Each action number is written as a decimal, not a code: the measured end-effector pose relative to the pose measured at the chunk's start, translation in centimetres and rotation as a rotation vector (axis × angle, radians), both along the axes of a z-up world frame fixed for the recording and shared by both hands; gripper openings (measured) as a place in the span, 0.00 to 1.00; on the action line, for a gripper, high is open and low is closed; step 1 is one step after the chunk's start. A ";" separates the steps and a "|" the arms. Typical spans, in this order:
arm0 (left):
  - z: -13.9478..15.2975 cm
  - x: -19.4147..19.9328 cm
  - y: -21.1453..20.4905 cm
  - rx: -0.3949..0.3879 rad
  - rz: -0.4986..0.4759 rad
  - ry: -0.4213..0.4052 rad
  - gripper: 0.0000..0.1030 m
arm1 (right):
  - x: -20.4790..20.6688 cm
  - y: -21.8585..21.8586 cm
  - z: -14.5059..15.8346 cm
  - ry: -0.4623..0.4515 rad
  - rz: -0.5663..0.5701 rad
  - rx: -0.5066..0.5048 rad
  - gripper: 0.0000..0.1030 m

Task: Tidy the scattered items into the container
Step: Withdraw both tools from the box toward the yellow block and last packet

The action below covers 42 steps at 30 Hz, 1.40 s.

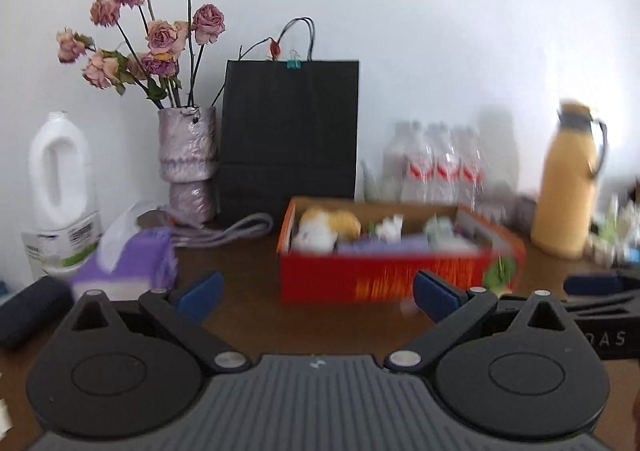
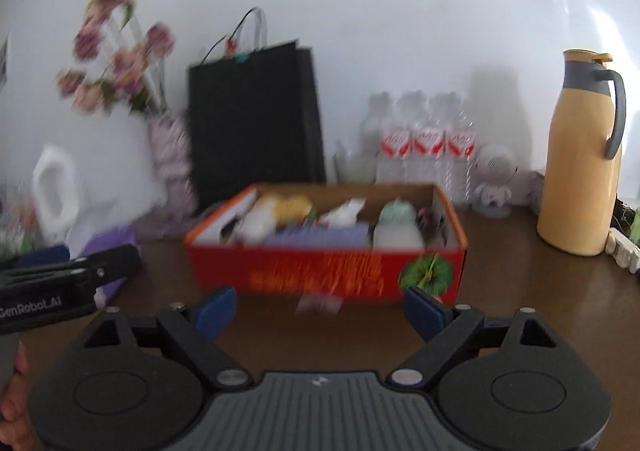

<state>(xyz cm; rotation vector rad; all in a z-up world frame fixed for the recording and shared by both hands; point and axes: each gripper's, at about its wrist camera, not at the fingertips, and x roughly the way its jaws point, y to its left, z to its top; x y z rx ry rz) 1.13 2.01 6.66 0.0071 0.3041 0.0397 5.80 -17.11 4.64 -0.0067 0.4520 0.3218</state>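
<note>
Red box of small items on a brown table, seen over spread jaws

The left gripper (image 1: 316,291) stands wide with nothing between its blue pads, facing the red box (image 1: 396,271). Behind stand a black paper bag (image 1: 290,131), a vase of dried roses (image 1: 188,159), a white jug (image 1: 60,187), water bottles (image 1: 440,163) and a yellow flask (image 1: 568,187); a purple tissue pack (image 1: 128,263) lies left.

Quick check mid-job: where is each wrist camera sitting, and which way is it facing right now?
Left wrist: rides the left tongs, facing the red box and wall; its blue pads stand apart, and the right tongs show at the right edge.
Right wrist: rides the right tongs, also facing the box; the left tongs and a hand show at left.
Shared: box, black bag, yellow jug, flowers.
</note>
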 end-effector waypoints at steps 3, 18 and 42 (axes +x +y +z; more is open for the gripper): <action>-1.2 -2.5 -0.1 -0.022 0.009 0.024 1.00 | -3.2 -0.1 -1.5 -0.010 0.061 -0.004 0.88; -3.6 -5.3 -2.4 0.002 -0.037 0.123 1.00 | -7.5 -4.2 -3.3 0.042 0.031 -0.055 0.89; -3.6 4.4 -2.8 0.003 -0.063 0.184 1.00 | -1.4 -3.7 -4.3 0.148 -0.051 -0.068 0.89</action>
